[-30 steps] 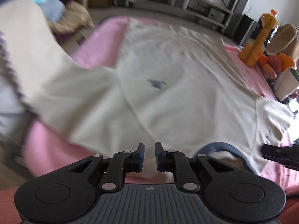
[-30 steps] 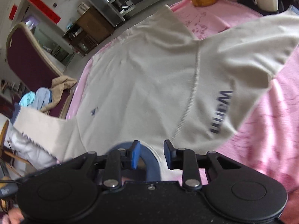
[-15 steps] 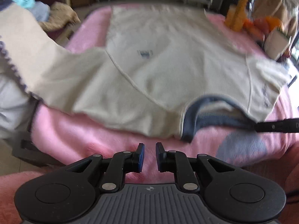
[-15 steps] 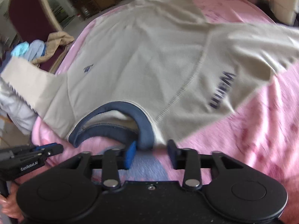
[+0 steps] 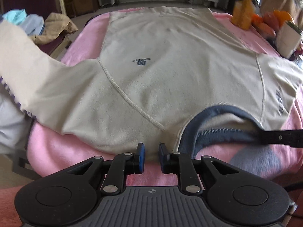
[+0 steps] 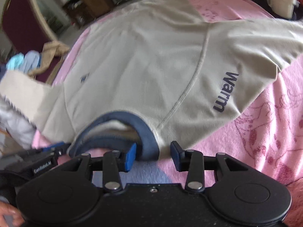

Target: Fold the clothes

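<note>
Sweatshirts (image 5: pixel 170 79): 1, spread flat; tongs: 2.

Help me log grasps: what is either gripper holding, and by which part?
Nothing: left gripper and right gripper have jaws apart at the near edge of the sweatshirt, pinching nothing.

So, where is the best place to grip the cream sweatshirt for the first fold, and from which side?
Probably grip the cream sweatshirt at the shoulder seams on either side of the navy collar, coming from the near edge where both grippers are. It lies flat, chest up, on the pink blanket, collar nearest, so that edge is reachable. The sleeve hanging over the blanket's edge needs bringing in first.
</note>
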